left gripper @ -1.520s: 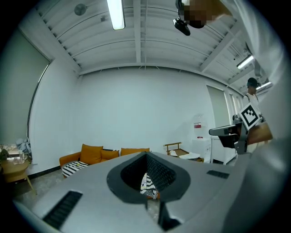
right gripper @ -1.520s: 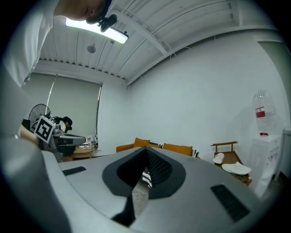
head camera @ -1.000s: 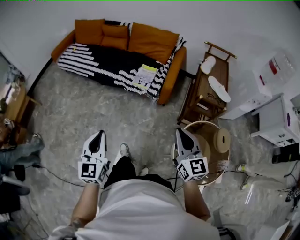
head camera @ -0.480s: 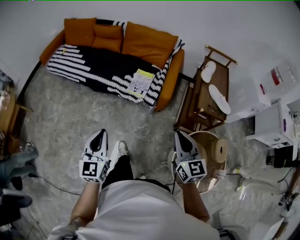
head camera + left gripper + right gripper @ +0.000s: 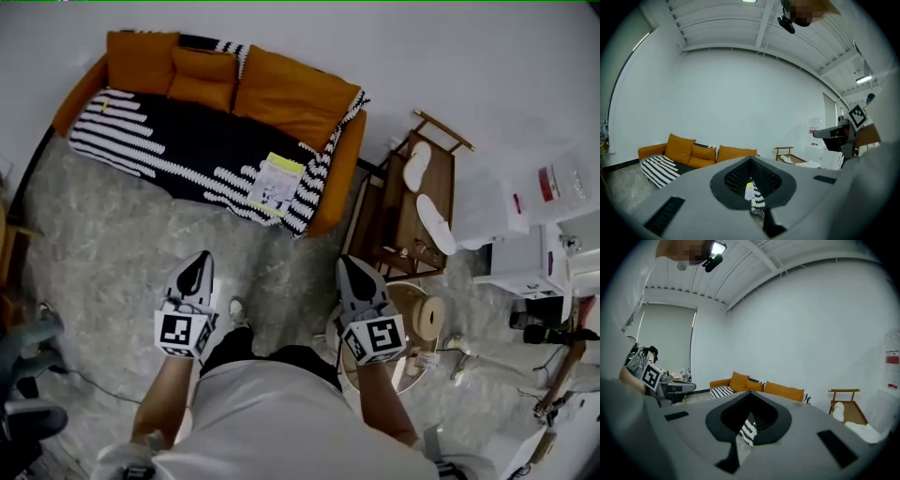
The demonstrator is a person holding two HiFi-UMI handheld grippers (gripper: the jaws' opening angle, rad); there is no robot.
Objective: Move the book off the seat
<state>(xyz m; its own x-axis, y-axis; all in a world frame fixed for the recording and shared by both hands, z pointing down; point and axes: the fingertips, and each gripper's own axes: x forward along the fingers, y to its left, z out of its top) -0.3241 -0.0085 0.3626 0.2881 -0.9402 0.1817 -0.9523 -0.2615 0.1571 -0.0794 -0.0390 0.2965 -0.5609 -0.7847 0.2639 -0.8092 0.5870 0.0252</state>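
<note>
L gripper [image 5: 197,264] & R gripper [image 5: 351,267], lower frame, had jaws together, empty; book [image 5: 276,183] lay on sofa [image 5: 291,94] seat, upper center.

Left gripper [image 5: 196,269] and right gripper [image 5: 350,269] carried forward — sofa [image 5: 291,89] and book [image 5: 275,183] now nearer

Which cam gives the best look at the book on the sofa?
Head view: the book lies fully visible on the striped blanket, near the right end of the sofa in that view. Left gripper view shows only a sliver of it past its jaws. Right gripper view: too small to make out.
</note>
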